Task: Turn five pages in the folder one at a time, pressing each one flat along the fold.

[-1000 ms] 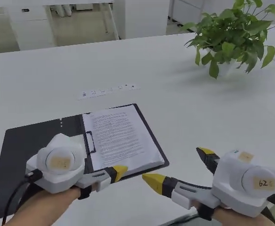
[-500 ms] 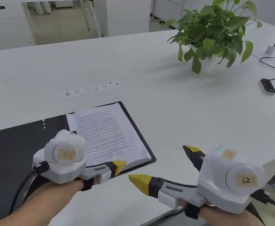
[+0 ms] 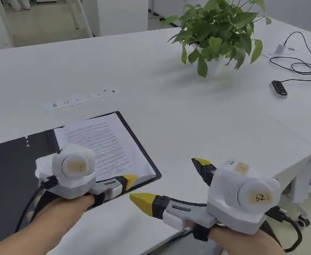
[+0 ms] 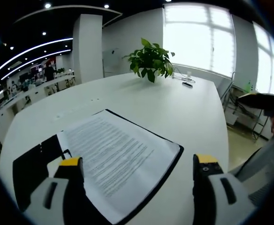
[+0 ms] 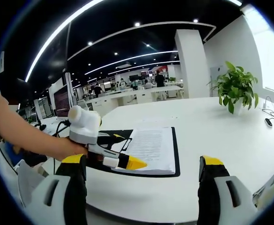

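Beneath the left gripper [image 4: 137,161], jaws apart, lies the open folder [image 4: 109,146]

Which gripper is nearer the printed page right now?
Left. The left gripper sits at the near edge of the printed page; the right gripper is off the folder, over bare table.

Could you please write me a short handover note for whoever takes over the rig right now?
Left gripper: open, holding nothing, at the folder's near edge, over the page stack.
Right gripper: open, holding nothing, above the table to the right of the folder.
Folder: lies open on the table. The printed top page lies flat on the right half, and the left half is bare black.
Done: no turned page lies on the left half, so probably none.
Left: apparently all five turns, each pressed flat along the fold.
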Demonstrator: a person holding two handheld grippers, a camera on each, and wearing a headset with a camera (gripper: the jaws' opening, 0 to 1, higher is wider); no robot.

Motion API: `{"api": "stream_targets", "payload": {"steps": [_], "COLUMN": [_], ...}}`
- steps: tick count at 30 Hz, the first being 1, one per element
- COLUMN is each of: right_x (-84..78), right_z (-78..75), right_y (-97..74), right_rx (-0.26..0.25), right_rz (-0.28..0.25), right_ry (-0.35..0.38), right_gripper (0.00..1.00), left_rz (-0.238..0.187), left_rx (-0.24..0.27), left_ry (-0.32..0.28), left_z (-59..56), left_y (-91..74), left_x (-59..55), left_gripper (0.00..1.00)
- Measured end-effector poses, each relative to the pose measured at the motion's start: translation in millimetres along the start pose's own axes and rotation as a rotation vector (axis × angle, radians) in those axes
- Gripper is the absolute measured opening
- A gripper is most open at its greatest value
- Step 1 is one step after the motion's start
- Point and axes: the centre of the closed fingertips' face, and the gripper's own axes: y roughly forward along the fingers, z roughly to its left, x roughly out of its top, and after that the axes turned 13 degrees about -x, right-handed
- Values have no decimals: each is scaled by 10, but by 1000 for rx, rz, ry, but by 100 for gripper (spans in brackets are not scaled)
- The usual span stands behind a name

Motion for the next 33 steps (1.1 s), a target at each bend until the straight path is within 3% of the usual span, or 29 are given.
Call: {"api": "stream_targets", "payload": {"steps": [12, 20, 26, 33], "right_x": [23, -1, -25, -58], "right_z": [-51, -69, -80, -82], "right_y": [0, 17, 31, 63], "right_rx": [-37, -55, -65, -70], "right_rz": [-18, -9, -2, 14], "right_ry": [18, 24, 28, 27], "right_gripper": [99, 98, 98, 97], "left_rz": [-1, 16, 25, 41], "left_rx": [-3, 39, 61, 86], "left_ry": [-38, -66, -79, -61], "left_z": [4, 129, 128, 105], "left_y": [333, 521, 589, 660], "left_x": [-31, -146, -219, -328], "left_gripper": [90, 87, 84, 69]}}
